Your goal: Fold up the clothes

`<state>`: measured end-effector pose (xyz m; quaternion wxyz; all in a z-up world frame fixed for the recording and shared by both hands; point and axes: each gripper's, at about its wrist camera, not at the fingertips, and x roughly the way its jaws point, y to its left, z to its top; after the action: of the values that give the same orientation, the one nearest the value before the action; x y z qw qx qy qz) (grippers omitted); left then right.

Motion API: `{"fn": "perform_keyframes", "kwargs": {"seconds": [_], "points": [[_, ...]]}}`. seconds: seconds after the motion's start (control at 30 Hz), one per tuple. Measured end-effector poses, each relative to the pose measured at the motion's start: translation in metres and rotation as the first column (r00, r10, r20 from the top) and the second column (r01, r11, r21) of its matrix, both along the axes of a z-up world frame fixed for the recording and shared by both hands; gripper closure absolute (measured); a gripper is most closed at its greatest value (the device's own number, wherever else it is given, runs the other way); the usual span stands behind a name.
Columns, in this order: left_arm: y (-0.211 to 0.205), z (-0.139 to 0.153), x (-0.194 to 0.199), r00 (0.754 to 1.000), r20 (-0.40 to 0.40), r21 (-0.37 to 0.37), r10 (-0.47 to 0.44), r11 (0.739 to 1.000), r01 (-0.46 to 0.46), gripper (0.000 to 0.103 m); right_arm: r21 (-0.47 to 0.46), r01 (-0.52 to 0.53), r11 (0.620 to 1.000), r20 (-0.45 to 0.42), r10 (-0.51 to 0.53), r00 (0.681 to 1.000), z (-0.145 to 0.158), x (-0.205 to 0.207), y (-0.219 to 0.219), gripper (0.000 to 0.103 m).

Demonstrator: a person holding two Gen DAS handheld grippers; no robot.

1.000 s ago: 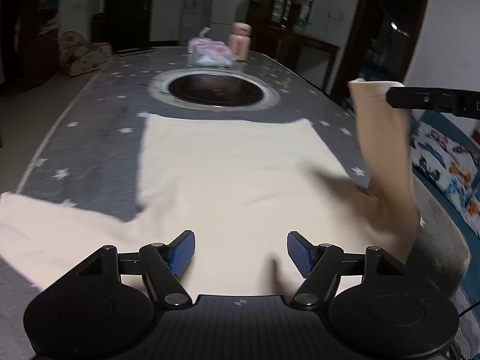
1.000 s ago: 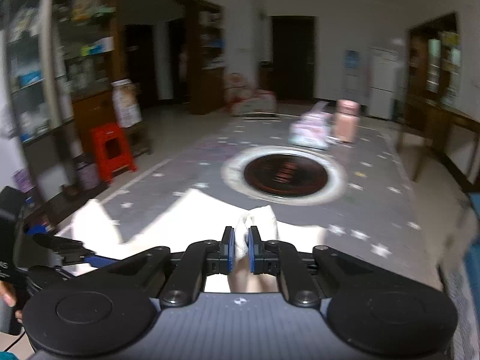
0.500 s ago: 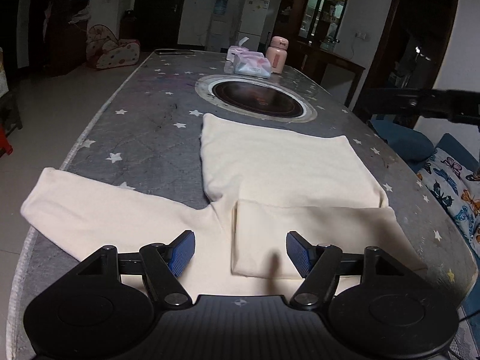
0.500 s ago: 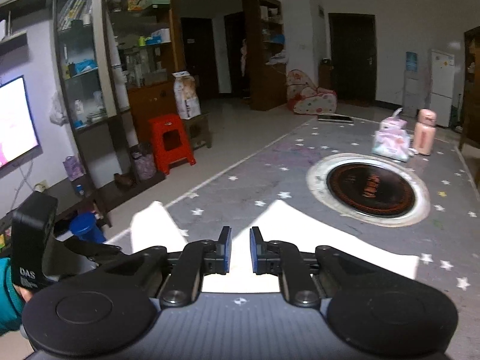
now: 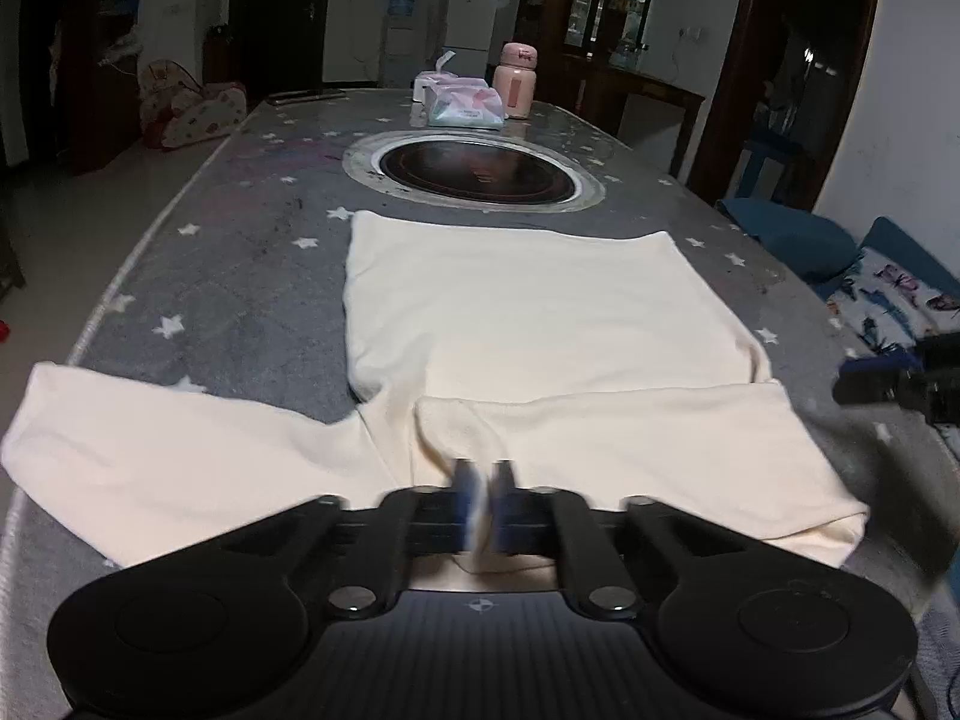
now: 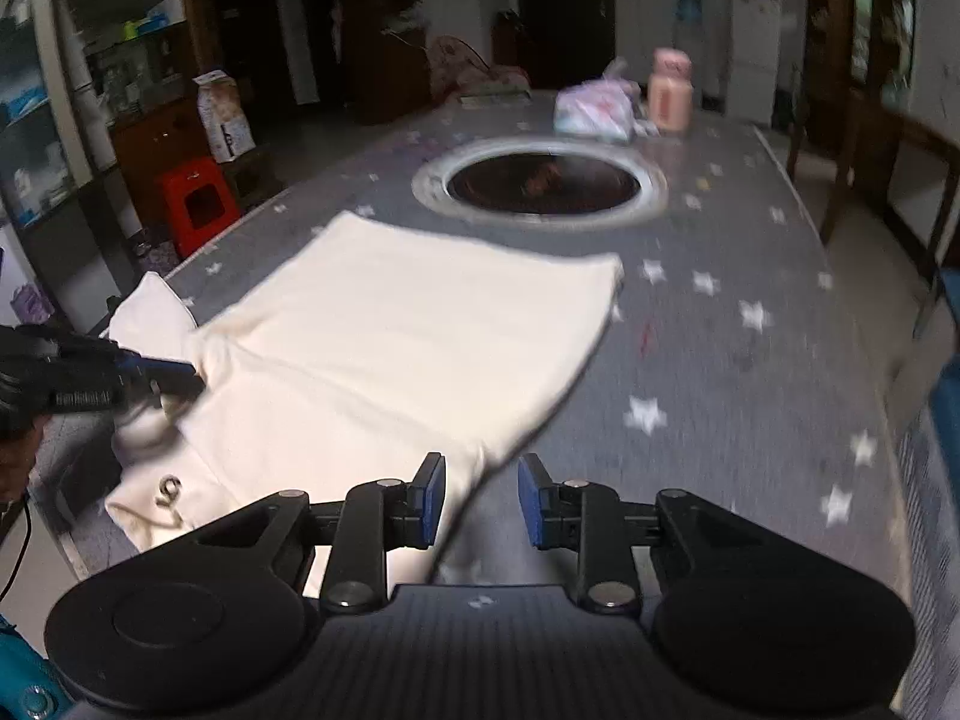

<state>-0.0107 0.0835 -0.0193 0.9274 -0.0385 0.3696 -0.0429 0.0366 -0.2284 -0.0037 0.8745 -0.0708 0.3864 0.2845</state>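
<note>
A cream long-sleeved top (image 5: 528,312) lies flat on the grey star-patterned table (image 5: 240,276). Its right sleeve (image 5: 630,438) is folded across the near part of the body, while the left sleeve (image 5: 150,432) lies stretched out to the left. My left gripper (image 5: 483,498) is shut, pinching the cloth at the near end of the folded sleeve. In the right wrist view the left gripper (image 6: 150,372) bites the top at its left side. My right gripper (image 6: 480,501) hangs low over the top's (image 6: 408,348) near right corner. Its jaws are opening, with the cloth edge lying between the pads, untouched by them.
A round cooktop (image 5: 474,177) is set into the table beyond the top. A tissue pack (image 5: 465,105) and a pink bottle (image 5: 516,81) stand at the far end. A red stool (image 6: 195,204) stands on the floor left of the table; a patterned blue sofa (image 5: 888,300) is on the right.
The right gripper carried the raised right sleeve across, laid it on the body, let go and dropped towards the table. The left gripper went from wide open to shut on the cloth.
</note>
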Motion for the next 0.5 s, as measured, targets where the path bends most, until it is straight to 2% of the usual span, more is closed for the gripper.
{"fn": "perform_keyframes", "kwargs": {"seconds": [0.13, 0.3, 0.4, 0.5], "points": [[0.000, 0.008, -0.004, 1.000, 0.029, 0.024, 0.012, 1.000, -0.013, 0.101, 0.035, 0.015, 0.999, -0.027, -0.014, 1.000, -0.012, 0.005, 0.000, 0.077], [0.002, 0.008, -0.003, 1.000, 0.017, 0.025, 0.025, 0.999, -0.025, 0.100, 0.084, 0.016, 0.996, -0.050, -0.012, 0.999, -0.022, 0.014, 0.011, 0.075], [0.004, 0.004, 0.001, 0.999, -0.009, 0.019, 0.034, 0.999, -0.034, 0.098, 0.077, 0.014, 0.997, -0.066, -0.009, 0.998, -0.033, 0.017, 0.020, 0.076], [0.001, 0.000, 0.002, 0.999, -0.026, 0.040, 0.047, 0.998, -0.046, 0.095, 0.031, 0.007, 0.999, -0.045, -0.006, 0.999, -0.038, 0.013, 0.025, 0.081]]}}
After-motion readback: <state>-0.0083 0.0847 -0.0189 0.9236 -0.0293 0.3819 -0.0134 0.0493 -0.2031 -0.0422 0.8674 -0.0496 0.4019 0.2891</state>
